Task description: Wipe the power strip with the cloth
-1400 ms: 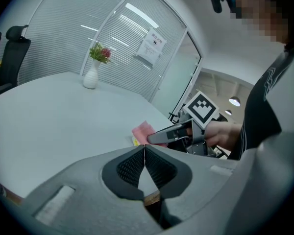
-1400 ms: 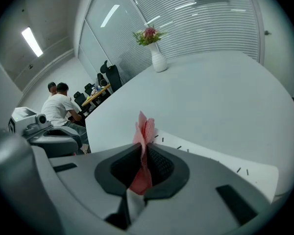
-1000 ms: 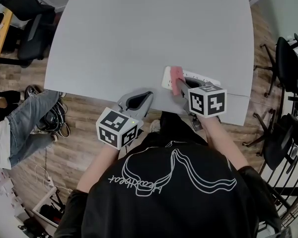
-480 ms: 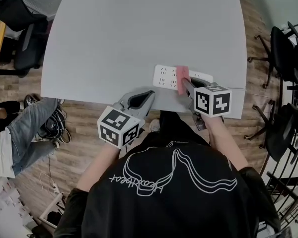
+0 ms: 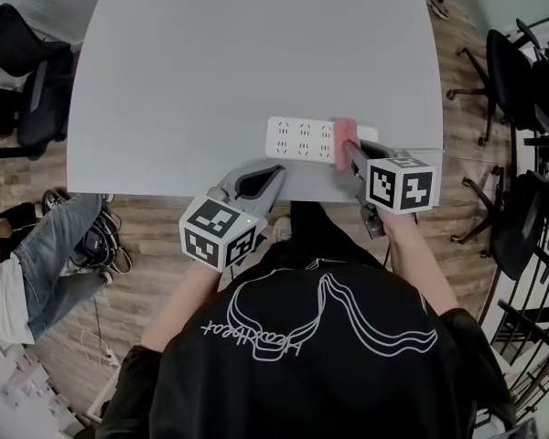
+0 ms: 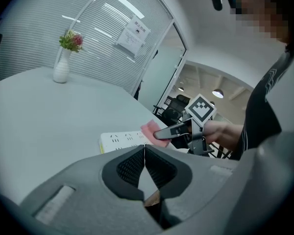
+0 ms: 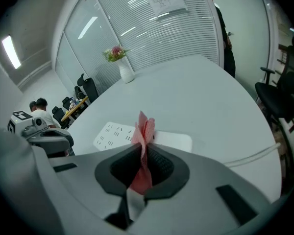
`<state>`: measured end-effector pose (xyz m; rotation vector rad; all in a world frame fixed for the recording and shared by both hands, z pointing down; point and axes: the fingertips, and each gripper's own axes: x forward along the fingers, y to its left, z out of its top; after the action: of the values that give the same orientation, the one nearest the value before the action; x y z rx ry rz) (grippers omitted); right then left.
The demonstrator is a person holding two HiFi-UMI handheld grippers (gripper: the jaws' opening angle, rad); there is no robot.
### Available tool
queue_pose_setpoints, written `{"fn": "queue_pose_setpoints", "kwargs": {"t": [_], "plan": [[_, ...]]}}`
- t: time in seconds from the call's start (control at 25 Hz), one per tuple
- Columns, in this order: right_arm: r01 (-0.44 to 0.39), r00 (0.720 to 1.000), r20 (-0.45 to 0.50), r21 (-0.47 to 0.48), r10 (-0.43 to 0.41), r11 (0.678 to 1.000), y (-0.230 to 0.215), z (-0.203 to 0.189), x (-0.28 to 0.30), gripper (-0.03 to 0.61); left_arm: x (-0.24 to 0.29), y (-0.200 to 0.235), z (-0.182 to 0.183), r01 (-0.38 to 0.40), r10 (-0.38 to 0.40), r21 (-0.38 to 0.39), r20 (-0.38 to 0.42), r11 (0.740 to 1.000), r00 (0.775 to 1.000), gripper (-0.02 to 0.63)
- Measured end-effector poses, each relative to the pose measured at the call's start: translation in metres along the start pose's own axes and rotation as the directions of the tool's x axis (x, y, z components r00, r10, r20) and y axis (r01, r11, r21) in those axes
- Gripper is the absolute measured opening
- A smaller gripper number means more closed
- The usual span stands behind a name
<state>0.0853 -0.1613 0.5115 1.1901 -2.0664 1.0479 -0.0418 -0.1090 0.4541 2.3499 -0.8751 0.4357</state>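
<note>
Looking at the white power strip (image 5: 302,140) lying flat near the front edge of the pale grey surface (image 5: 210,53), sockets facing up, long side roughly along that edge. Can see the pink cloth (image 5: 346,133) sitting on the strip toward its right end, bunched up and standing a bit proud.

Pretty clear from the right gripper view: right hand-held gripper (image 5: 348,150) clamped on that cloth, with pink fabric poking out past the tips and more of it hanging down behind them. Comes in from the near edge, angled down at the strip. Also spotting a thin white cable (image 7: 255,154) trailing off the strip's right end toward the edge of the surface.

Over to the left hand-held gripper (image 5: 276,172): parked at the front edge just beside the strip, not touching it. Jaws pressed together, nothing between them.

Further out, just office stuff. Can make out a white vase (image 6: 62,68) with a few flowers at the far side of the surface. Then black chairs (image 5: 522,80) on the wood floor (image 5: 137,236) off to the right, and a person (image 5: 37,254) in jeans seated at the left. Beyond that, a slatted glass wall (image 6: 88,43) with a sheet of paper (image 6: 132,31) stuck on it. Print too small to read.
</note>
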Motion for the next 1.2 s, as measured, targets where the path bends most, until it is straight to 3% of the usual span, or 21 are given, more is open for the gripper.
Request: {"fn": "queue_pose_setpoints", "kwargs": {"t": [0.56, 1.2], "plan": [[0.075, 0.996, 0.042, 0.081, -0.079, 0.994, -0.042, -0.013, -0.027, 0.037, 0.018, -0.014, -0.003, 0.056, -0.055, 0.029, -0.04, 0.998, 0.998, 0.014], [0.09, 0.994, 0.062, 0.019, -0.091, 0.996, -0.038, 0.0, -0.037, 0.037, 0.014, -0.012, -0.003, 0.032, -0.031, 0.015, -0.031, 0.999, 0.999, 0.014]]}}
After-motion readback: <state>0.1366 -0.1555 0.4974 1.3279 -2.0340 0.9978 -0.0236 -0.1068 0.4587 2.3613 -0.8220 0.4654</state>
